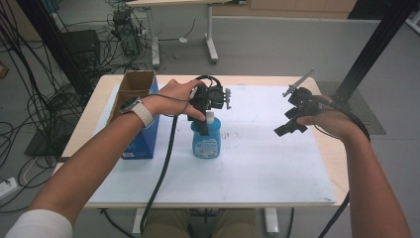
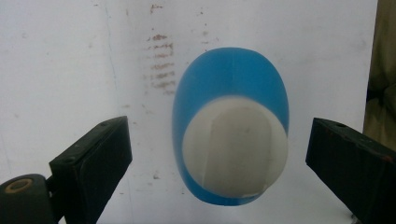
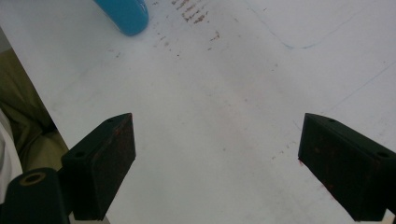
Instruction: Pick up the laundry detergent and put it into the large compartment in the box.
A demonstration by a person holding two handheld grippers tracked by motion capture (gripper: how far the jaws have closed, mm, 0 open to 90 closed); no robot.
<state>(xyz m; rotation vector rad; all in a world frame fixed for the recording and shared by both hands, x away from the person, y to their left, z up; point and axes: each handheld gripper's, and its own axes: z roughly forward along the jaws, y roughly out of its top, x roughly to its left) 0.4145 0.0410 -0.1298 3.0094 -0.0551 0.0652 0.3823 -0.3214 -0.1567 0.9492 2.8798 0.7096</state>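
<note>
A blue bottle (image 1: 206,143) with a white cap (image 1: 210,118) stands upright on the white board (image 1: 277,163) near the table's middle. My left gripper (image 1: 204,126) hovers right above it, pointing down. In the left gripper view I look straight down on the bottle (image 2: 231,74) and its cap (image 2: 235,147), which lies between the jaws without touching them; the left gripper (image 2: 219,156) is open. My right gripper (image 1: 289,124) is held above the board's right side, open with nothing between its jaws. The right gripper (image 3: 217,163) looks down at bare board, with the bottle (image 3: 123,14) at the top left.
An open cardboard box (image 1: 134,87) with a blue side stands at the board's left edge, just left of my left wrist. Faint reddish marks (image 2: 161,60) stain the board beside the bottle. Cables and a desk sit on the floor beyond the table.
</note>
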